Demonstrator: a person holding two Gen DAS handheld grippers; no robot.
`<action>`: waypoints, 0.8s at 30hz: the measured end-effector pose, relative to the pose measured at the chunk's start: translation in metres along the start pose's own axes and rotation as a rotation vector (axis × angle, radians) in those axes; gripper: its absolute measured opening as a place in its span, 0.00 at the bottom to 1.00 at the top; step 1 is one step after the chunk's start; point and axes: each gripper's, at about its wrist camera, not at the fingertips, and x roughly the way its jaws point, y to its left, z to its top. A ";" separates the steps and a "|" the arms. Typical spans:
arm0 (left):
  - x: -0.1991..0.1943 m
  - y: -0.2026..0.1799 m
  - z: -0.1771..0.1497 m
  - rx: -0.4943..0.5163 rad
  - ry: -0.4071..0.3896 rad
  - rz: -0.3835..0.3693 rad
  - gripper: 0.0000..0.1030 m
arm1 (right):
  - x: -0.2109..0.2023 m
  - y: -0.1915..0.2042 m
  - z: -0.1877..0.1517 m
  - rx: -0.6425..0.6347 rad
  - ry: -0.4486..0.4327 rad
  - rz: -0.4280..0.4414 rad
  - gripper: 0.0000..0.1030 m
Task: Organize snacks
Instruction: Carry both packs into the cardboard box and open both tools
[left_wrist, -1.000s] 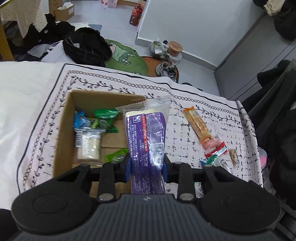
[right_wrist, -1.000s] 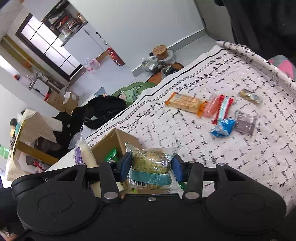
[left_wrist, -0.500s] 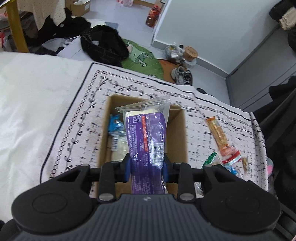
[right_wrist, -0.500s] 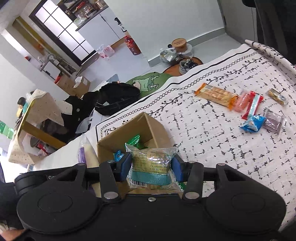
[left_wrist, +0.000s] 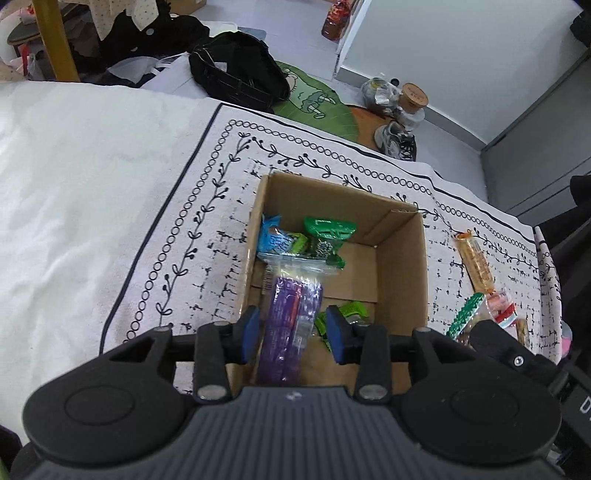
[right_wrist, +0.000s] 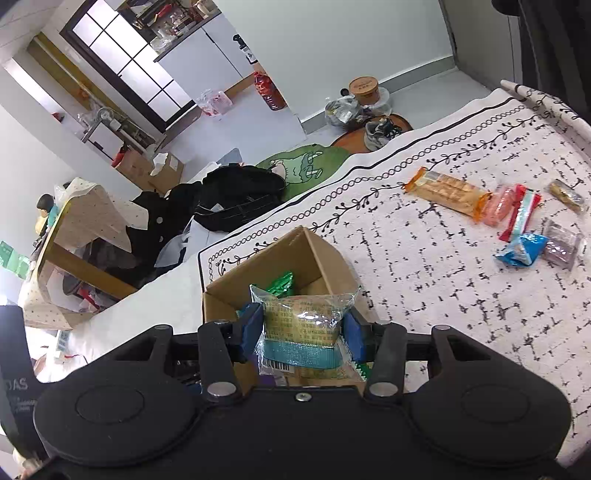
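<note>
Left hand-held gripper (left_wrist: 291, 330) spread wide over cardboard box (left_wrist: 400, 258); purple packet (left_wrist: 290, 321) loose between pads, dropping in. Right hand-held gripper (right_wrist: 303, 332) clamps yellow-teal packet (right_wrist: 301, 321) above box's near edge. Next, likely: release it inside, then collect snacks lying far right on bed cover (right_wrist: 424, 266).

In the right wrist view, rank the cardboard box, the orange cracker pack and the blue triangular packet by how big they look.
1. Cardboard box, though it sits nearest the camera.
2. Orange cracker pack.
3. Blue packet, clearly the smallest.
</note>
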 end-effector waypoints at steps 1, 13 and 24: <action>-0.001 0.001 0.000 0.000 -0.002 0.000 0.43 | 0.002 0.002 0.001 -0.001 0.001 0.005 0.45; -0.009 0.016 0.007 -0.046 -0.011 0.016 0.70 | 0.002 0.005 0.001 -0.002 0.014 0.029 0.74; -0.005 -0.008 -0.009 0.003 0.018 0.021 0.78 | -0.019 -0.035 -0.004 0.028 0.004 -0.036 0.81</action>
